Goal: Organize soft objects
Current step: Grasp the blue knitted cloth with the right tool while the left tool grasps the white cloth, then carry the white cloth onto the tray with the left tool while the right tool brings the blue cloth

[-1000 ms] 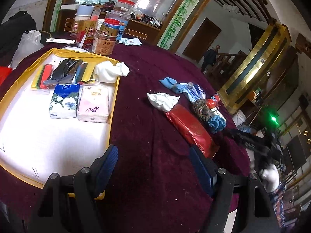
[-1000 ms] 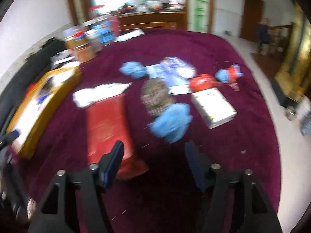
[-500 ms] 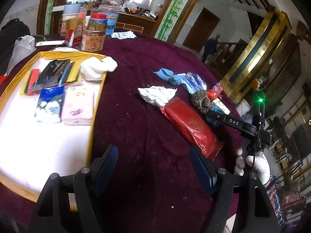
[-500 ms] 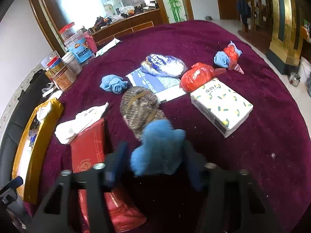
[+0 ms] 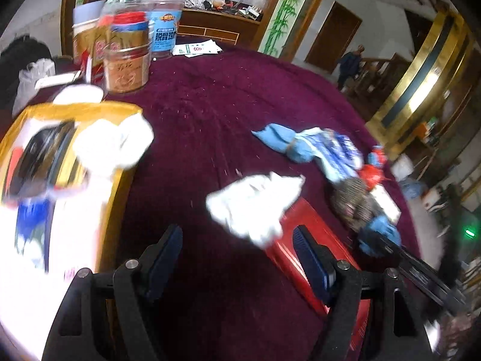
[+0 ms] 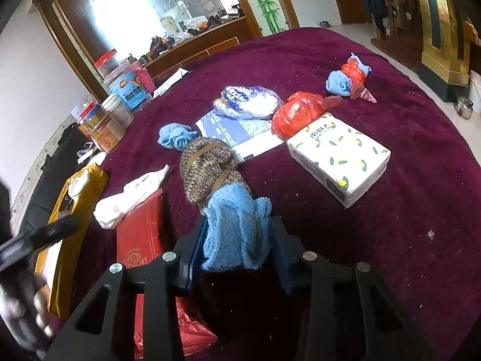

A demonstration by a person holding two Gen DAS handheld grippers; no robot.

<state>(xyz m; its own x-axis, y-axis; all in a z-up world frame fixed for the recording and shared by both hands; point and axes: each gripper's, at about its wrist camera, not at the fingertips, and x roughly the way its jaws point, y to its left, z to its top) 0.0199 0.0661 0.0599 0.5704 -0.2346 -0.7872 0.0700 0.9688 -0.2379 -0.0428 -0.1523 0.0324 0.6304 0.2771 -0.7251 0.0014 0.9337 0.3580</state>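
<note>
Now the right gripper (image 6: 237,249) pinches the blue towel (image 6: 237,228) — lift it straight up, clear of the knit bundle (image 6: 207,171) — while the left gripper (image 5: 237,258) stays spread.

The towel (image 6: 237,228) lies before the knitted roll (image 6: 207,168), tissue pack (image 6: 339,156) to their right.

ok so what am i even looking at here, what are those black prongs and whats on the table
There is no robot: a person holds a two-finger gripper in each hand, each with a fisheye camera looking along its fingers. One picture comes from each hand.

The right gripper is closed on a blue towel beside a brown knitted bundle. The left gripper is open and empty, pointed toward a white cloth partly lying on a red packet.

On the purple tablecloth also lie a lemon-print tissue pack and a yellow-rimmed tray.
</note>
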